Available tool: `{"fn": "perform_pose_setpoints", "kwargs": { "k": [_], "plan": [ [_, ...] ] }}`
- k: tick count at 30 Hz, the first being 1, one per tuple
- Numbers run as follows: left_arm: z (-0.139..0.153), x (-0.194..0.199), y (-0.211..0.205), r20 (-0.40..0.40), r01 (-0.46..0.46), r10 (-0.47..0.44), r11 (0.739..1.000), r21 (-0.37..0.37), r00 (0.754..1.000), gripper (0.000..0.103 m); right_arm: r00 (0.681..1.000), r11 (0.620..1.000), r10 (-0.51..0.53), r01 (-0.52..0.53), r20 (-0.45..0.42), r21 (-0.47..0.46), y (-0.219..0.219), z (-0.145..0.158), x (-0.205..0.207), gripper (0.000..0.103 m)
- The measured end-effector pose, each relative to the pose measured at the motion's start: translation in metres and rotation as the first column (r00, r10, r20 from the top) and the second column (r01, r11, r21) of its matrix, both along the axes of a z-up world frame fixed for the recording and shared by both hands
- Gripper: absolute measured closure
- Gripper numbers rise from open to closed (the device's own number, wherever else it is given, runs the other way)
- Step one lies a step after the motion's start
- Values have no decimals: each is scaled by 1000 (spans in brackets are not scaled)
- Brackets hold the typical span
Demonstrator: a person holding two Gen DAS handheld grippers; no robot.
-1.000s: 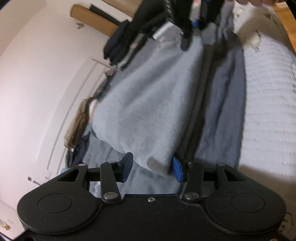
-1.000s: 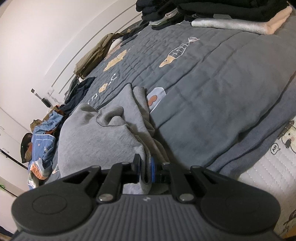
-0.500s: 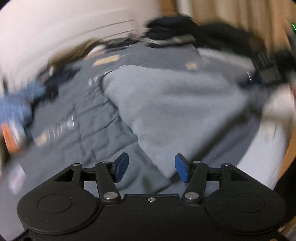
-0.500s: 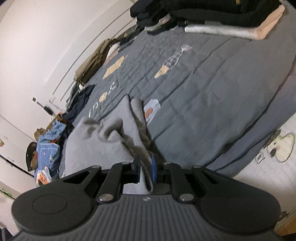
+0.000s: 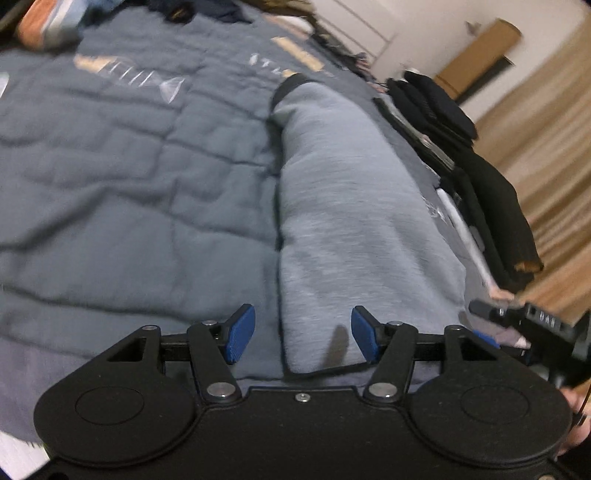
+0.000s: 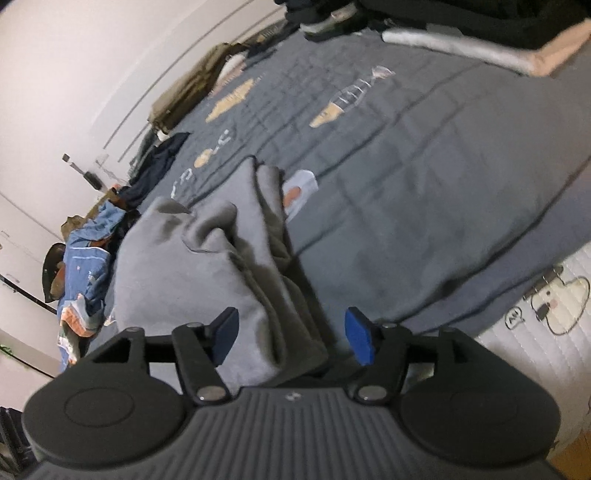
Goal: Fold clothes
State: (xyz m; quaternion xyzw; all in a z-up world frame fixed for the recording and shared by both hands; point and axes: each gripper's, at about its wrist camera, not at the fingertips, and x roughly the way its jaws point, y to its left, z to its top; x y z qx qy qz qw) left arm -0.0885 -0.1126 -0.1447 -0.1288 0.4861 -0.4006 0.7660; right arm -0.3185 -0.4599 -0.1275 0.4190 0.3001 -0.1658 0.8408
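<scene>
A light grey fleece garment point(image 5: 347, 206) lies folded lengthwise on the dark grey quilt point(image 5: 129, 177). Its near end rests just ahead of my left gripper point(image 5: 303, 334), which is open, the blue pads apart over the garment's corner. In the right wrist view the same grey garment point(image 6: 207, 266) is bunched in loose folds, and its near end lies between the spread fingers of my right gripper point(image 6: 291, 334), which is open. The other gripper's black body point(image 5: 535, 325) shows at the right edge of the left wrist view.
A stack of folded dark clothes point(image 5: 476, 177) sits along the bed's far side point(image 6: 461, 33). A heap of unfolded denim and other clothes point(image 6: 85, 258) lies at the quilt's left end. A white patterned sheet point(image 6: 535, 332) borders the quilt near me. Beige curtains point(image 5: 546, 122) hang behind.
My right gripper has opened and let go of the grey garment. The left gripper has swung round to face along the bed, still open; the garment now lies flatter.
</scene>
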Motion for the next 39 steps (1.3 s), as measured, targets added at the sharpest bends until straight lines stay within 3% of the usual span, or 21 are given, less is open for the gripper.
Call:
{"fn": "perform_pose_setpoints", "kwargs": {
  "k": [5,10,14,15,17,18,22,26,30,31,32,34,39],
  "plan": [
    [-8,7,-1,-35,-21,21,1000,-1,999,46,999,996,40,-38,-14,78,-1,-17,6,35],
    [-9,6,-3,-36,-28,28,1000,2,999,46,999,983,26,-33,42,178,-5,-32,13,35],
    [-10,6,-4,-35,-28,28,1000,5,999,46,998,979,16,-27,54,200,-5,-39,15,37],
    [-10,6,-4,-35,-28,28,1000,5,999,46,998,976,9,-22,57,215,-6,-41,15,42],
    [-10,5,-4,-34,-27,27,1000,7,999,46,997,965,10,-29,74,260,-6,-42,13,66],
    [-10,5,-4,-35,-26,27,1000,8,999,46,997,962,13,-34,81,272,-6,-41,12,66],
    [-12,5,-3,-44,-26,26,1000,9,999,46,999,976,-5,-5,44,219,-8,-36,8,59],
    [-15,5,-2,-70,-24,24,1000,-3,997,46,999,958,-15,2,44,285,-12,-48,8,45],
    [-19,6,-1,-112,-29,24,999,-42,993,48,998,961,9,-26,62,276,-5,-46,12,42],
    [-20,6,-1,-117,-29,23,998,-51,993,51,998,959,10,-29,70,281,-4,-46,12,44],
    [-20,7,-1,-123,-30,23,998,-60,992,62,997,957,10,-32,78,287,-4,-45,12,52],
    [-19,5,-3,-130,-17,7,997,-75,992,72,996,954,12,-39,93,297,-3,-44,12,75],
    [-23,5,-7,-149,-24,13,997,-76,989,69,992,951,12,-50,124,305,-1,-40,11,79]
  ]
}}
